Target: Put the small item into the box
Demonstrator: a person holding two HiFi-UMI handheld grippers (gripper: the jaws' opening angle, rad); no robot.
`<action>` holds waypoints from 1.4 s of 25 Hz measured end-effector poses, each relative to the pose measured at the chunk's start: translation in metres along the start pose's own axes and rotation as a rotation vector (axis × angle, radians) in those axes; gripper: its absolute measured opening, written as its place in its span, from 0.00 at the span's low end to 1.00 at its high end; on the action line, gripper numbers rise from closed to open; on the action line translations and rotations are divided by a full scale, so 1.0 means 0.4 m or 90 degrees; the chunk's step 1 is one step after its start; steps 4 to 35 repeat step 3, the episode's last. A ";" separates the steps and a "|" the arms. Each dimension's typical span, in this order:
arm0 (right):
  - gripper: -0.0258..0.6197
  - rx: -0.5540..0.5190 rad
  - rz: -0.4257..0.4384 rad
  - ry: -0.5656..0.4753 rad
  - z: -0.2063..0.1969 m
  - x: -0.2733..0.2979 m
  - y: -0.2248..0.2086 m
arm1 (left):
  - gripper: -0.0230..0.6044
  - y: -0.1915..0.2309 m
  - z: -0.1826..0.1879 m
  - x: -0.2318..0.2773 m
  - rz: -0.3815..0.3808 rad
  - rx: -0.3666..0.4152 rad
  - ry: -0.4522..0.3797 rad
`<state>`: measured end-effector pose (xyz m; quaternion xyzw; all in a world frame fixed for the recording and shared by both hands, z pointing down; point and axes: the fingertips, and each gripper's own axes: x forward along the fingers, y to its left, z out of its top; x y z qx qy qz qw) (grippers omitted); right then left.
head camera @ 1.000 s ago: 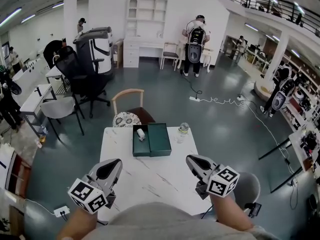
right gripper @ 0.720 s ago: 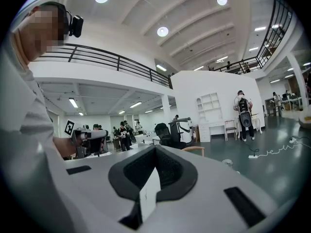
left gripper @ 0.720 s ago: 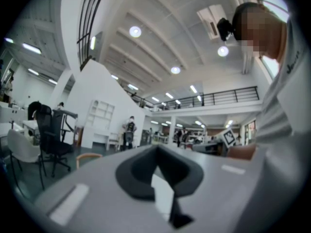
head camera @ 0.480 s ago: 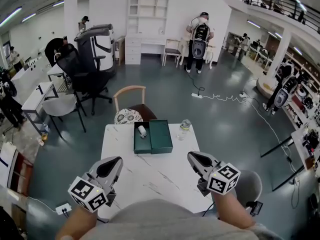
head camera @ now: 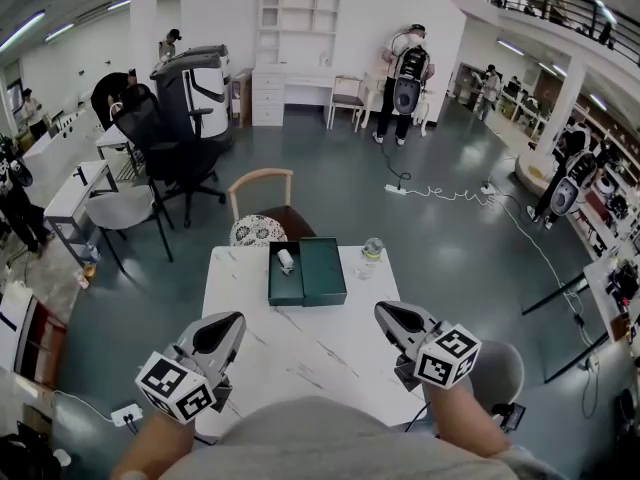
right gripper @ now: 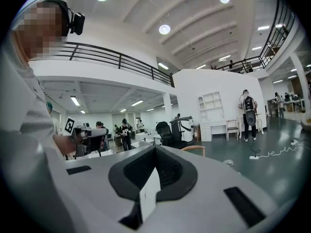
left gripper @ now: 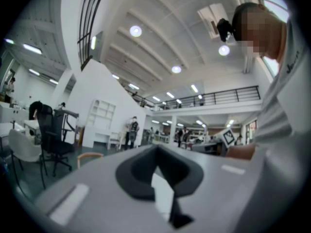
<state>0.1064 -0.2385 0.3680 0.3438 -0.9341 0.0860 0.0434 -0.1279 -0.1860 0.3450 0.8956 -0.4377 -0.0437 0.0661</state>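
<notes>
Both grippers hang low at the near edge of the white marble-patterned table [head camera: 300,353], close to the person's body and well apart from the task's things at the far edge. The left gripper [head camera: 225,330] sits over the table's near left corner and the right gripper [head camera: 392,318] over its near right side, each with its marker cube toward the person. In the left gripper view the left gripper [left gripper: 156,149] has its two grey jaws drawn together into a single ridge, with nothing between them, and it points up and out into the hall rather than down at the table. The right gripper [right gripper: 155,149] looks the same in its own view: jaws clenched together and empty, aimed across the room. The green box [head camera: 286,286] lies open at the far middle of the table, its two halves side by side and touching, the lid half [head camera: 322,271] on the right. The small white item [head camera: 285,261] lies inside the left half, toward its far end, so it is well beyond both grippers, a little nearer the left one's line. A clear glass vessel [head camera: 372,251] stands just beside the box on the right. Behind the table is a wooden-backed chair [head camera: 262,181] with a patterned cushion [head camera: 251,234].
</notes>
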 end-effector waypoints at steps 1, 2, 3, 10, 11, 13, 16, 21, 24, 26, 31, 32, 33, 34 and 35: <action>0.05 0.000 0.001 0.000 -0.001 0.002 0.000 | 0.05 0.001 -0.001 0.001 0.000 0.000 0.000; 0.05 -0.001 0.001 0.001 -0.003 0.003 0.000 | 0.05 0.002 -0.002 0.001 0.000 0.000 0.000; 0.05 -0.001 0.002 0.001 -0.005 0.004 -0.001 | 0.05 0.003 -0.003 0.002 0.000 0.000 0.000; 0.05 -0.001 0.002 0.001 -0.005 0.004 -0.001 | 0.05 0.003 -0.003 0.002 0.000 0.000 0.000; 0.05 -0.001 0.002 0.001 -0.005 0.004 -0.001 | 0.05 0.003 -0.003 0.002 0.000 0.000 0.000; 0.05 -0.001 0.002 0.001 -0.005 0.004 -0.001 | 0.05 0.003 -0.003 0.002 0.000 0.000 0.000; 0.05 -0.001 0.002 0.001 -0.005 0.004 -0.001 | 0.05 0.003 -0.003 0.002 0.000 0.000 0.000; 0.05 -0.001 0.002 0.001 -0.005 0.004 -0.001 | 0.05 0.003 -0.003 0.002 0.000 0.000 0.000; 0.05 -0.001 0.002 0.001 -0.005 0.004 -0.001 | 0.05 0.003 -0.003 0.002 0.000 0.000 0.000; 0.05 -0.001 0.002 0.001 -0.005 0.004 -0.001 | 0.05 0.003 -0.003 0.002 0.000 0.000 0.000; 0.05 -0.001 0.002 0.001 -0.005 0.004 -0.001 | 0.05 0.003 -0.003 0.002 0.000 0.000 0.000; 0.05 -0.001 0.002 0.001 -0.005 0.004 -0.001 | 0.05 0.003 -0.003 0.002 0.000 0.000 0.000; 0.05 -0.001 0.002 0.001 -0.005 0.004 -0.001 | 0.05 0.003 -0.003 0.002 0.000 0.000 0.000; 0.05 -0.001 0.002 0.001 -0.005 0.004 -0.001 | 0.05 0.003 -0.003 0.002 0.000 0.000 0.000; 0.05 -0.001 0.002 0.001 -0.005 0.004 -0.001 | 0.05 0.003 -0.003 0.002 0.000 0.000 0.000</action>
